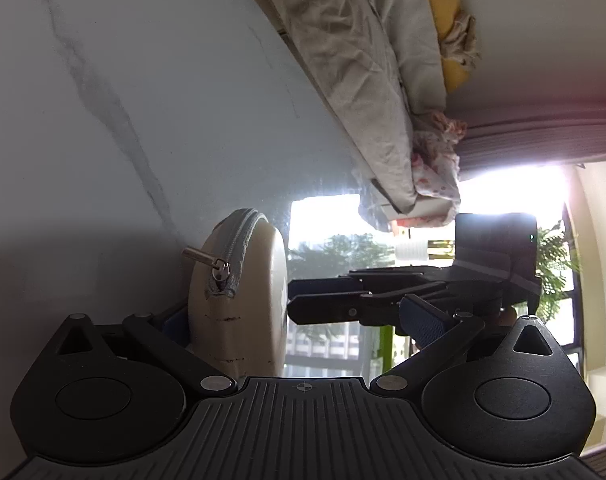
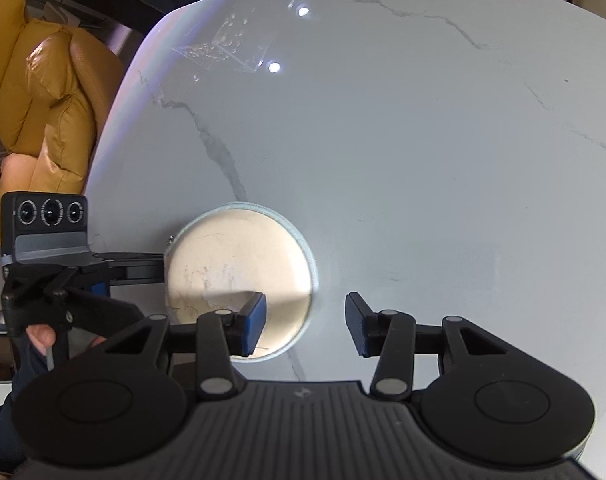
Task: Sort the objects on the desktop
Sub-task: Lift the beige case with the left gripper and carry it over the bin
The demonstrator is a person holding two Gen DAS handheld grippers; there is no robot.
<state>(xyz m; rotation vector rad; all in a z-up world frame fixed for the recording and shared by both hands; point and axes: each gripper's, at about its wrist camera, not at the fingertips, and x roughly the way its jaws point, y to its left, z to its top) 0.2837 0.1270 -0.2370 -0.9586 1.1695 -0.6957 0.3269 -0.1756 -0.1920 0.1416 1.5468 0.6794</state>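
One round zip pouch (image 2: 239, 272) on worktop (image 2: 423, 160) | left hand-held gripper (image 1: 287, 320) spread around it, unpressed | right hand-held gripper (image 2: 306, 328) spread, empty

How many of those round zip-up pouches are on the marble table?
1. The round pouch lies flat near the table's near edge, between the two grippers. None elsewhere on the visible tabletop.

Backlit window glare (image 1: 503, 184), dim foreground, fisheye warping

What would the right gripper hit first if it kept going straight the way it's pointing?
Probably the bare marble table. The right gripper stands open, and the round zip case lies mostly under its left finger, not centred.
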